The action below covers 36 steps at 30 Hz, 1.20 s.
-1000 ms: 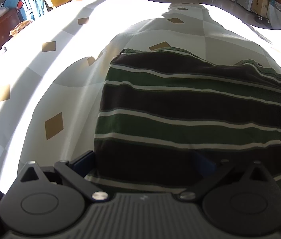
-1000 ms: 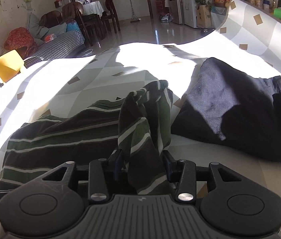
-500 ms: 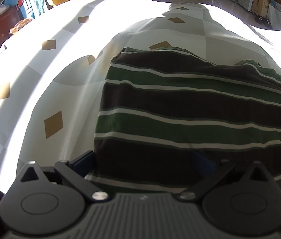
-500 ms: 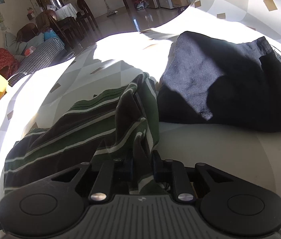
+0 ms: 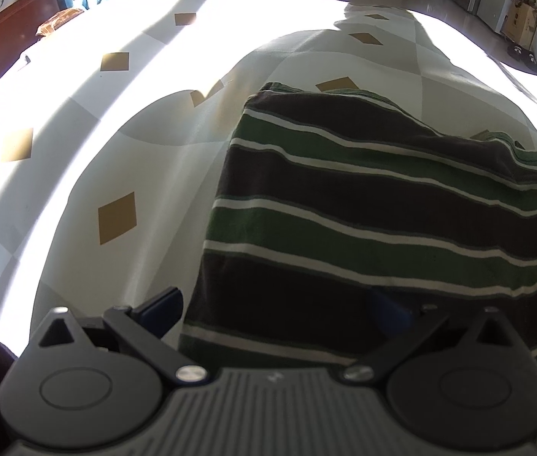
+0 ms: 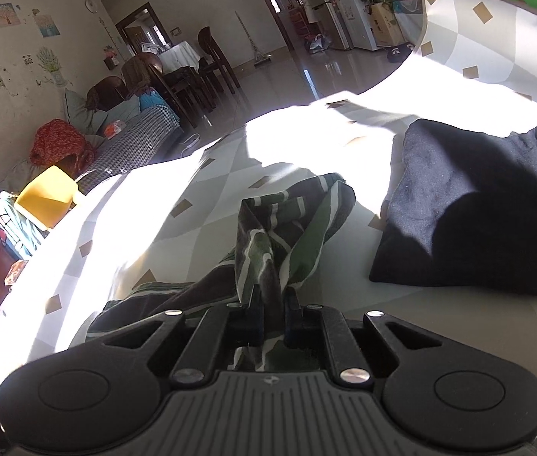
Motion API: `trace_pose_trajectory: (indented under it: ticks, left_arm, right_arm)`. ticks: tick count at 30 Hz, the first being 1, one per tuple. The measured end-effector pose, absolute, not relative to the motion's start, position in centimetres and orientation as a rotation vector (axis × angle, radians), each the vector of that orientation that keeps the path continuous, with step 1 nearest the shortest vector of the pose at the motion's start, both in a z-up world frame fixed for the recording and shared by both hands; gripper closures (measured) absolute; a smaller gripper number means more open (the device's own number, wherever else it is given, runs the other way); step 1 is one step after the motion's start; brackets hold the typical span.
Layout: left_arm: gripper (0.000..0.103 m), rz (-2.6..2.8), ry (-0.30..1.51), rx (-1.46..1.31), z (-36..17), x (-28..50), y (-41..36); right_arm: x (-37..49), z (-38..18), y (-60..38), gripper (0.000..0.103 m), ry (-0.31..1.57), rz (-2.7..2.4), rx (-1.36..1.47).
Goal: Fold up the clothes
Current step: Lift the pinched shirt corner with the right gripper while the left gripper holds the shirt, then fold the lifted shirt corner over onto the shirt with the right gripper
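A green, dark brown and white striped shirt (image 5: 363, 205) lies on the table with the white diamond-patterned cloth (image 5: 116, 174). My left gripper (image 5: 276, 311) stands open at the shirt's near left corner; its left finger (image 5: 162, 309) is off the cloth's edge and its right finger rests over the fabric. In the right wrist view my right gripper (image 6: 271, 313) is shut on a bunched, lifted end of the striped shirt (image 6: 280, 235), which rises in twisted folds above the table.
A folded dark navy garment (image 6: 474, 212) lies to the right of the striped shirt. A yellow box (image 6: 46, 195) and a dark wooden cabinet (image 5: 6, 41) stand past the table's left edge. Sofa, chairs and fridge are far behind.
My right gripper has closed tighter and lifted the shirt's bunched end up and back, away from the navy garment. The left gripper has stayed open in the same place.
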<state>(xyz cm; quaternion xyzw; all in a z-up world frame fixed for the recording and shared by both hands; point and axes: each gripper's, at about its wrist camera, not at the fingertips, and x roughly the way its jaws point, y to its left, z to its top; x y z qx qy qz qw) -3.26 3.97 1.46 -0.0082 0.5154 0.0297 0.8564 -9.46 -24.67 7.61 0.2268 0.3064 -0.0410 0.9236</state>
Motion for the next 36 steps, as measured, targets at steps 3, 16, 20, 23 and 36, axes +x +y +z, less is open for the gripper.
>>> trace_pose_trajectory:
  ticks: [3,16,20,23,36]
  left_arm:
    - [0.0,0.078,1.081,-0.032,1.7,-3.3,4.4]
    - [0.0,0.156,1.115,-0.179,1.6,-3.3,8.6]
    - [0.0,0.153,1.138,-0.2,1.2,-3.3,9.1]
    - [0.0,0.141,1.155,-0.232,0.8,-3.4,9.4]
    - [0.0,0.156,1.173,-0.283,0.7,-3.7,11.1]
  right_arm:
    - [-9.3,8.5,-23.7,0.094,0.611,-0.035,0.459]
    - [-7.4,10.9,-17.8,0.094,0.591,0.157,0.407]
    - [-6.5,11.4,-15.1,0.094,0.594,0.233,0.374]
    - [-5.9,11.6,-12.9,0.094,0.595,0.302,0.342]
    - [-2.4,7.2,-6.8,0.09,0.733,0.515,0.26]
